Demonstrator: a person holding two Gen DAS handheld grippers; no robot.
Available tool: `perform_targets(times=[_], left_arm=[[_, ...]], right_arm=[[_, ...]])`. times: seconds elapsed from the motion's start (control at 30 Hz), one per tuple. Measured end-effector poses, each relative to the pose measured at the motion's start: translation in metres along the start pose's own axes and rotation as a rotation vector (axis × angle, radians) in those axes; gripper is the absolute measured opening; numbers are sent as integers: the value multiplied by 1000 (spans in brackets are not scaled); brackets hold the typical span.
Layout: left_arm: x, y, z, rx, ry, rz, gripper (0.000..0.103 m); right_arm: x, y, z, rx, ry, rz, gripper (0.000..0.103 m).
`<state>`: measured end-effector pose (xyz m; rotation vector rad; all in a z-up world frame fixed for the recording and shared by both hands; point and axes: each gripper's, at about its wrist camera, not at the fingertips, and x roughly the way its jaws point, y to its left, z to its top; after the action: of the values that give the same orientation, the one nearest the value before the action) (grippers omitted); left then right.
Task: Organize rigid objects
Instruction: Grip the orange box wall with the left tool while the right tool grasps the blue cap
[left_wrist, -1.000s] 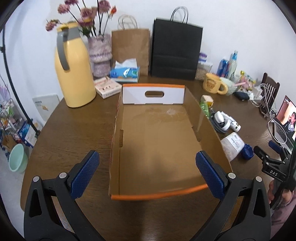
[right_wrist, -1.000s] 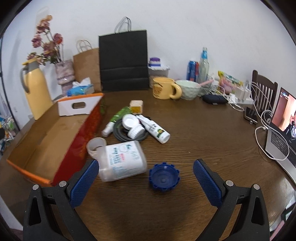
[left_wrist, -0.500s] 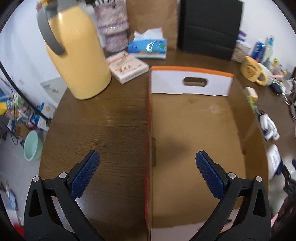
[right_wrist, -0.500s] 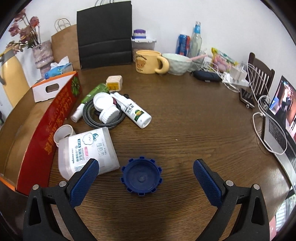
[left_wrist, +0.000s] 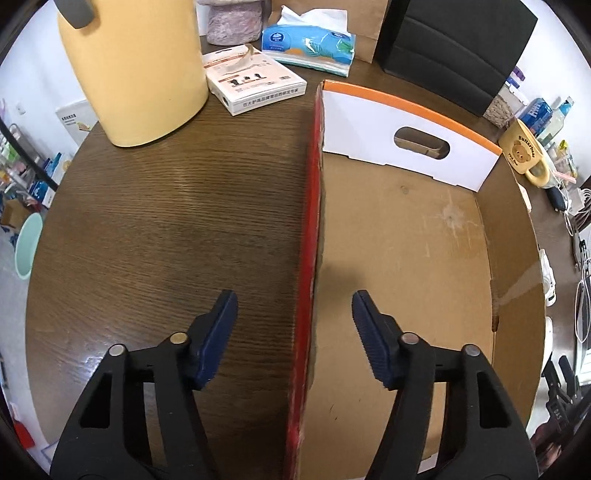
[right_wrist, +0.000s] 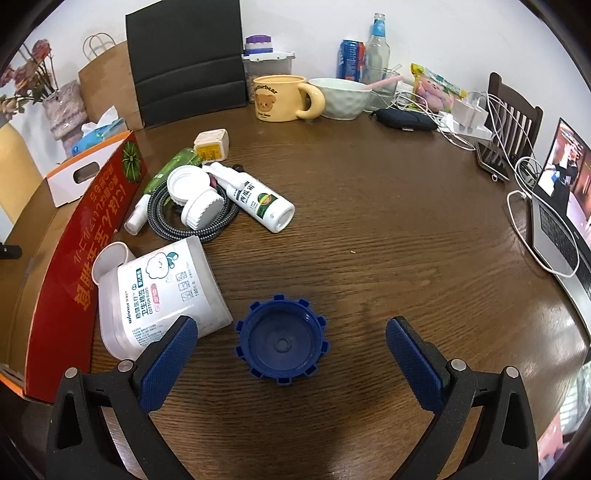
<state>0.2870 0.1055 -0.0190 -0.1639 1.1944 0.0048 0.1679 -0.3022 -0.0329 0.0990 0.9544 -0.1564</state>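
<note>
Left gripper (left_wrist: 291, 325) straddling the red side wall of the cardboard box (left_wrist: 406, 258), one blue pad outside over the table (left_wrist: 166, 229), the other inside over the bare brown floor. Jaws just closing, now about half apart, the wall between the pads but not pressed by either. Box lying open on top, white end wall with an oval handle slot at the far end, orange trim along that rim. Beyond the box's far left corner, a flat white carton (left_wrist: 255, 83); left of that, a yellow jug (left_wrist: 136, 70); behind the carton, a blue tissue pack (left_wrist: 310, 48).

Right gripper (right_wrist: 290, 341) with jaws spread wide, holding nothing, poised around a blue cap (right_wrist: 281, 341) lying open side up on the wood, apart from both pads. Just left of the cap, touching the left pad in view, a white cotton-bud tub (right_wrist: 159, 291) on its side, its open mouth toward the box's red wall. Farther from the cap, behind the tub: a coiled braided cable (right_wrist: 192, 218) with two white lids (right_wrist: 194, 192) resting on it, a white spray bottle (right_wrist: 255, 199) lying across its right edge, a green tube (right_wrist: 162, 184) at its left against the box, and a small cream-and-yellow cube (right_wrist: 211, 144) beyond.
</note>
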Motion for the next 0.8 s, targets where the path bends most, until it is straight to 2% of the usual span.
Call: perform_targets(times=[0.03,0.1,0.13,0.27,0.57,0.7,0.77,0.8], left_arm=[[3,-1,1,2,5,-3,43],[7,-4,1,8,20,-19,41],[9,-5,1,10,22,-19,33],[16,-8,1,17,47,-26,18],[18,1,-1,-10,48,-29,10],[19,3,-1,-11,52,1,10],[21,6,-2,-12,67,15,10],[21,5,-4,-11,63,17,10]], right_arm=[[0,0,0,4,3,-6,103],[2,0,0,12,9,-12,103],[2,0,0,15,13,-16,103],[2,1,0,11,13,-22,103],[-3,-7,-7,8,15,-33,103],[1,-5,-8,-7,19,-27,103],[8,-3,-7,-23,35,-32,96],[11,-3,-7,-26,43,-32,88]])
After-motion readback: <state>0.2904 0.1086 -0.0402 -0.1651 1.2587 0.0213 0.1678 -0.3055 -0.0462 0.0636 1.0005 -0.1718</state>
